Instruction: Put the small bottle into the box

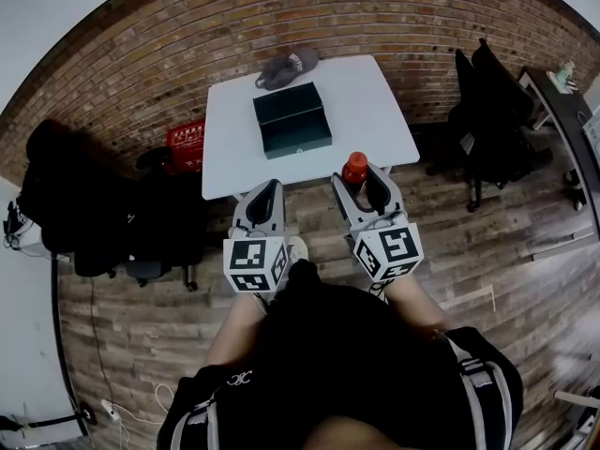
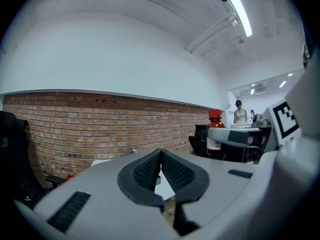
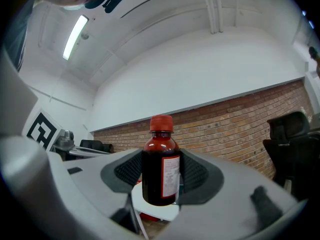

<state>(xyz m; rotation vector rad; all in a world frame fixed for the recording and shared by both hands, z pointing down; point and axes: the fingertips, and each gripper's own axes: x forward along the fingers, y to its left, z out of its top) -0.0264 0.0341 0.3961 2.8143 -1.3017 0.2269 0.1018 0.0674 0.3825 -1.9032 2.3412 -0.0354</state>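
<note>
Holding the small bottle (image 3: 161, 169) clamped in my right hand-held gripper (image 1: 359, 178), I risked clipping the box's (image 1: 292, 120) near wall and losing my grip.

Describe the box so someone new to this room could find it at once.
Find the white table against the brick wall. Near its middle sits the box, dark green, rectangular and open-topped. Its only neighbour there is a soft grey cap at the wall edge.
</note>
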